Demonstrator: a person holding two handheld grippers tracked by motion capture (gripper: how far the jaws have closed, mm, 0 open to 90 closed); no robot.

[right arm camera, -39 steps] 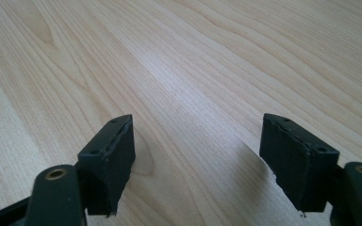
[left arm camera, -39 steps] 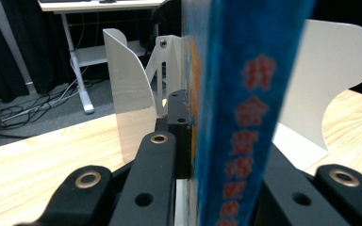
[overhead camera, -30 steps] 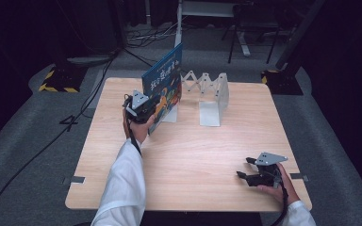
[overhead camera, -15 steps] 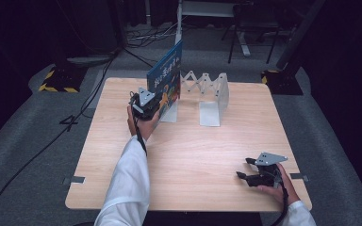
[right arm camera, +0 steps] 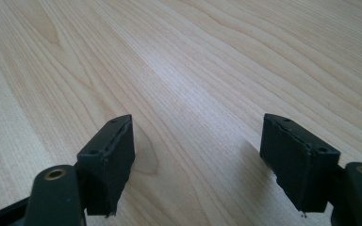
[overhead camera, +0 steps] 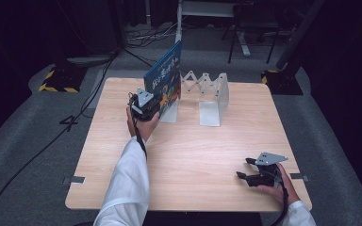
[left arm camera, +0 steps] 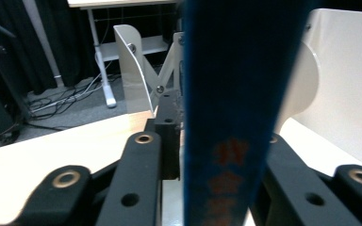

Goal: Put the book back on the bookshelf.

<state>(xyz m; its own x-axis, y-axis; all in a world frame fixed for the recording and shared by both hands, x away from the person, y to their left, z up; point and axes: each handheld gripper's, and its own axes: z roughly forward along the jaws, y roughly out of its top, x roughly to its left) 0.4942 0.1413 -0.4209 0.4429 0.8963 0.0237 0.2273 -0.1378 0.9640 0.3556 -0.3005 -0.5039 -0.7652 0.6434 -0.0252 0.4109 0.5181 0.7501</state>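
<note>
A person's left gripper [overhead camera: 152, 106] is standing a blue picture book [overhead camera: 165, 75] upright at the near end of the white expandable book rack [overhead camera: 213, 96], toward the table's [overhead camera: 122, 160] far edge. Its jaws have just been easing apart; the book's spine [left arm camera: 238, 94] is sitting between them w/ a slim gap showing at the left pad, so the grip looks loosened, prob. to let the rack take the weight. Right gripper [overhead camera: 250, 175] is resting near the front-right corner, jaws spread wide on nothing. Bare wood btwn them is leaving ample room.
</note>
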